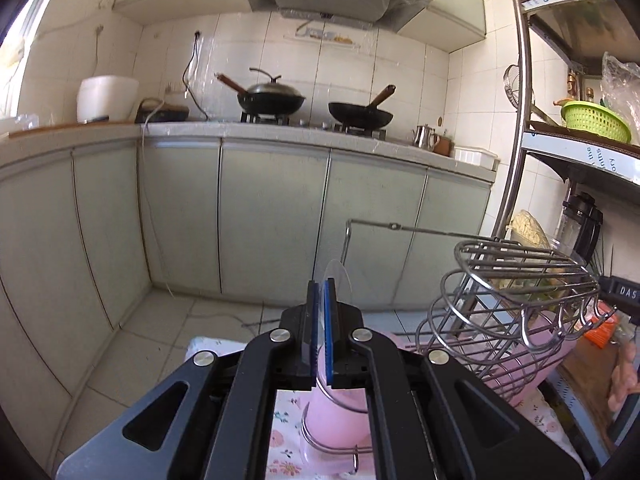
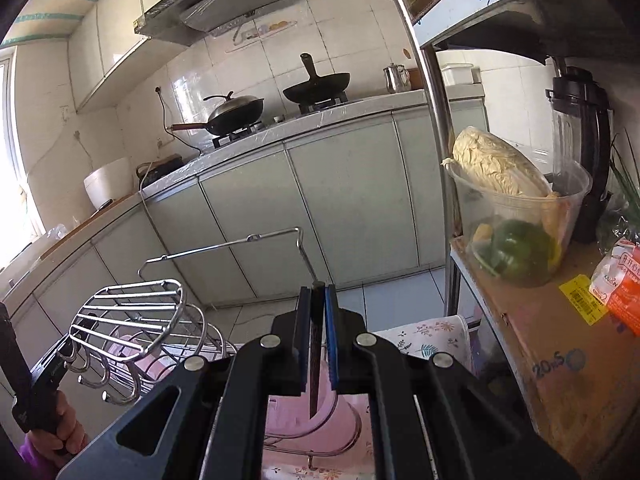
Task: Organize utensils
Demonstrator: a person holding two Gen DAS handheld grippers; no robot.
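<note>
My left gripper is shut on a clear plastic spoon; its round bowl sticks up past the blue pads. My right gripper is shut on a dark slim utensil, perhaps a chopstick, whose pointed end hangs below the jaws. Both grippers hover over a wire utensil rack with hooks and a tall wire handle. Pink plastic holders sit inside the rack's rings, right under the held utensils. The rack stands on a floral cloth.
A metal shelf stands at the right with a clear tub of cabbage, a black blender and a cardboard box. Across the tiled floor runs a counter with two woks. A person's hand grips the other handle.
</note>
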